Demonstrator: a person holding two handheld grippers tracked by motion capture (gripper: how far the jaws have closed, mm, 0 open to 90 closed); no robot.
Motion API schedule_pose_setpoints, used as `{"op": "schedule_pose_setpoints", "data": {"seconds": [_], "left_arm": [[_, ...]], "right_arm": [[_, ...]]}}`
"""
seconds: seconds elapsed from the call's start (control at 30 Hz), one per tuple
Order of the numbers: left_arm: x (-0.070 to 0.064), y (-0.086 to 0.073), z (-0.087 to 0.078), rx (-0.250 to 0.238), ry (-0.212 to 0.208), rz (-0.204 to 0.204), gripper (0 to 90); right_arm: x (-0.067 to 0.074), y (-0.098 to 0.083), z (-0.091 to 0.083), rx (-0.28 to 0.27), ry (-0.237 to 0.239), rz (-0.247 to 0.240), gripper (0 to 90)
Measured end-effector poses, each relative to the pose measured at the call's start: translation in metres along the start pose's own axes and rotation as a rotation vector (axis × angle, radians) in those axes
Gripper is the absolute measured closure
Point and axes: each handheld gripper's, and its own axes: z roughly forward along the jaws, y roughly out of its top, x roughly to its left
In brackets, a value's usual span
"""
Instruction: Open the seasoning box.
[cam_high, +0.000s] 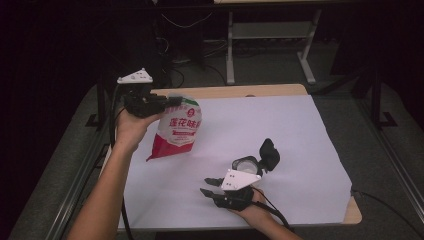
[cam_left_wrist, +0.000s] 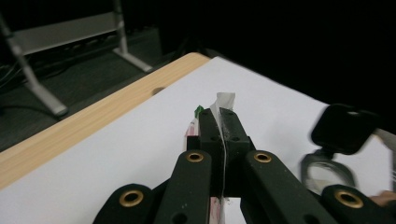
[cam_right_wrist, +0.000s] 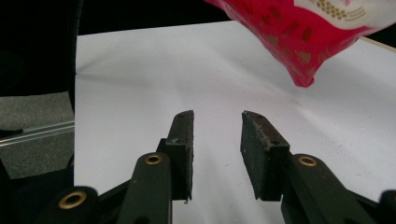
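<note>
1. The left gripper (cam_high: 169, 102) is held up over the table's 10 o'clock area, its jaws pressed fully together on the top seal of the pouch (cam_high: 176, 131); the left gripper view shows the thin white film edge (cam_left_wrist: 224, 122) pinched flat between the 2 black pads

2. The pouch, white above and red below with printed characters, hangs clear of the white sheet (cam_high: 280, 130), bottom corner swung toward 7 o'clock; it looks light, a soft film bag whose loose contents have sagged to the lower end

3. I judge the glossy film slippery and easily creased, so the flat crimped seal at the top is the best hold; a squeeze on the belly would only shift the contents

4. Because it dangles from 1 edge it will likely swing and twist with each move; a second hold on the red bottom seam (cam_right_wrist: 306, 80) would steady it

5. At about 5 o'clock on the sheet stands a small open jar (cam_high: 246, 165) with a black flip lid (cam_high: 269, 153) tilted up

6. The right gripper (cam_high: 210, 186) rests low at 6 o'clock, beside the jar, jaws parted a moderate way and empty, bare sheet between its pads (cam_right_wrist: 183, 140)
</note>
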Motion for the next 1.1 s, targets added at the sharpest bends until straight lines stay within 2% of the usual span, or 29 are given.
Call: {"op": "schedule_pose_setpoints", "data": {"seconds": [0.17, 0.27, 0.37, 0.67, 0.77, 0.83, 1.1], "left_arm": [[0.007, -0.009, 0.003, 0.016, 0.027, -0.020, 89.9], [0.009, -0.016, 0.002, 0.021, 0.021, -0.035, 89.9], [0.010, -0.022, 0.000, 0.013, -0.007, -0.059, 89.9], [0.000, -0.038, -0.006, 0.028, -0.060, -0.058, 89.9], [-0.004, -0.046, -0.003, 0.059, -0.079, -0.058, 89.9], [-0.006, -0.053, 0.000, 0.086, -0.074, -0.050, 89.9], [-0.007, -0.083, 0.008, 0.116, -0.120, -0.083, 89.8]], "right_arm": [[0.000, 0.000, -0.001, -0.003, 0.013, 0.011, 63.6], [0.000, 0.000, -0.001, -0.004, 0.015, 0.013, 63.5], [0.001, 0.001, -0.001, -0.007, 0.021, 0.016, 63.4], [0.002, 0.000, 0.001, -0.003, 0.034, 0.015, 63.1], [0.002, 0.000, 0.001, -0.001, 0.038, 0.017, 63.0], [0.003, 0.000, 0.001, 0.008, 0.041, 0.018, 63.0], [0.003, 0.000, 0.002, 0.014, 0.049, 0.020, 63.0]]}}
